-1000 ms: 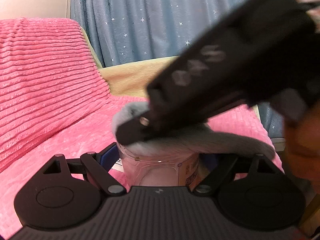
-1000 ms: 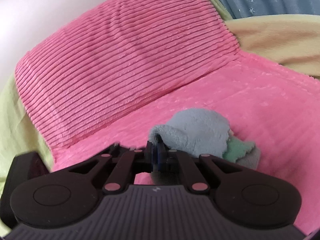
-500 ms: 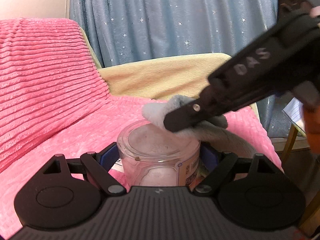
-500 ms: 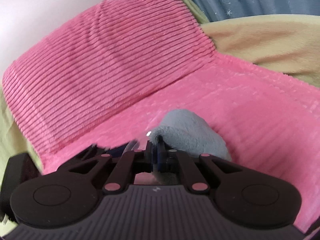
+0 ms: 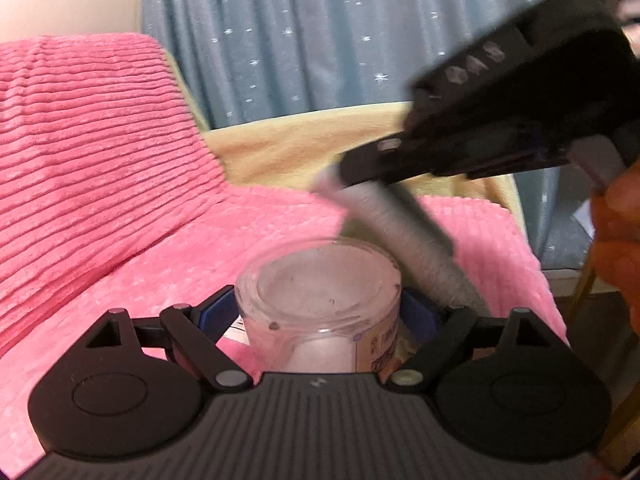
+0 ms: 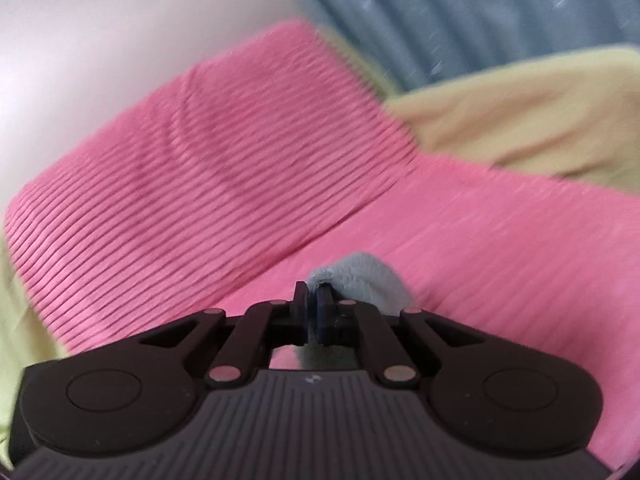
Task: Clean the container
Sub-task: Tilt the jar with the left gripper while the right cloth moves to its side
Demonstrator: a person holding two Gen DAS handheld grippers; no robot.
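My left gripper [image 5: 320, 312] is shut on a clear glass jar [image 5: 320, 284] with a paper label, its flat end with a few dark specks facing the camera. My right gripper [image 5: 344, 168] comes in from the upper right, above and behind the jar, shut on a grey cloth [image 5: 404, 232] that hangs down past the jar's right side. In the right wrist view the right gripper [image 6: 314, 304] pinches the same grey cloth [image 6: 360, 276], which bulges beyond the fingertips. The jar is out of the right wrist view.
A pink ribbed blanket [image 5: 92, 152] covers a sofa seat and back cushion. A yellow cover [image 5: 304, 148] lies behind, with a blue starred curtain [image 5: 304, 32] beyond. A hand [image 5: 616, 248] is at the right edge.
My right gripper has lifted the grey cloth off the jar's end and moved up and to the right. The jar's end is now uncovered. The left gripper holds still.
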